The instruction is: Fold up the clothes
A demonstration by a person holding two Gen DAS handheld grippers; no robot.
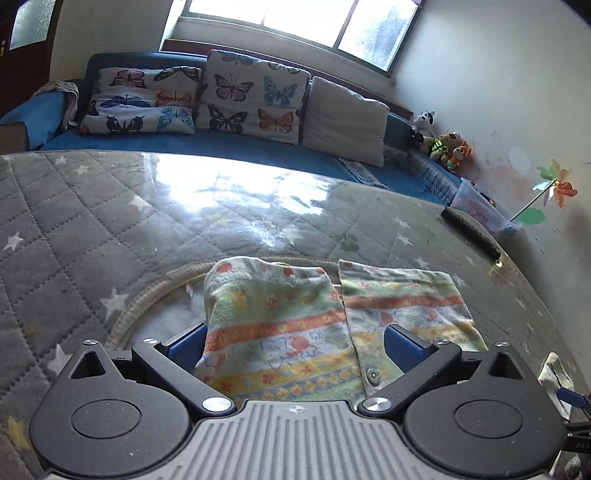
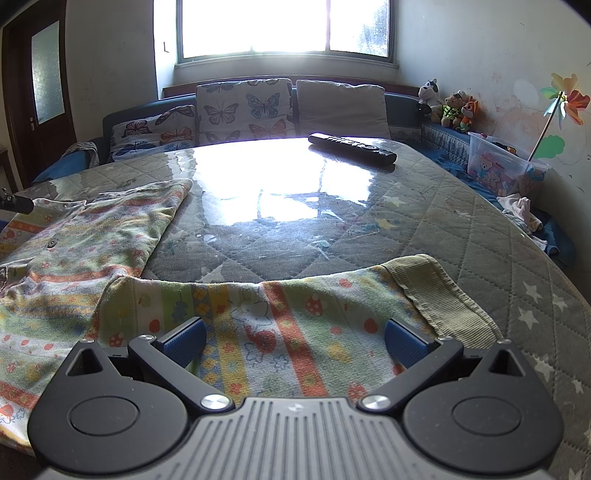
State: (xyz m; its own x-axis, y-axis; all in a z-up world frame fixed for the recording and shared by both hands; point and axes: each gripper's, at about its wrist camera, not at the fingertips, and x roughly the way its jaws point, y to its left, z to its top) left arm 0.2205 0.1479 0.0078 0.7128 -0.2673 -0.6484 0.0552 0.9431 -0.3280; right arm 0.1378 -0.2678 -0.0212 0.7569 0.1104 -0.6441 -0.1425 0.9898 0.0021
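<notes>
left wrist: left hand-held gripper (image 1: 294, 345) spread apart, garment (image 1: 295, 332) between fingers; right hand-held gripper (image 2: 295, 341) likewise.

We're looking across a grey quilted table (image 2: 480, 236) with white stars, under a glossy clear cover catching hard glare from the window (image 2: 284, 29). Behind the table we see a blue sofa (image 1: 229, 142) with two butterfly cushions (image 1: 255, 96) and a plain cream cushion (image 2: 341, 107). Right of the sofa, stuffed toys (image 2: 448, 107) sit against a scuffed white wall (image 2: 480, 48), near a paper pinwheel (image 2: 565, 103). Left of the window we have a dark wooden door (image 2: 37, 96).
</notes>
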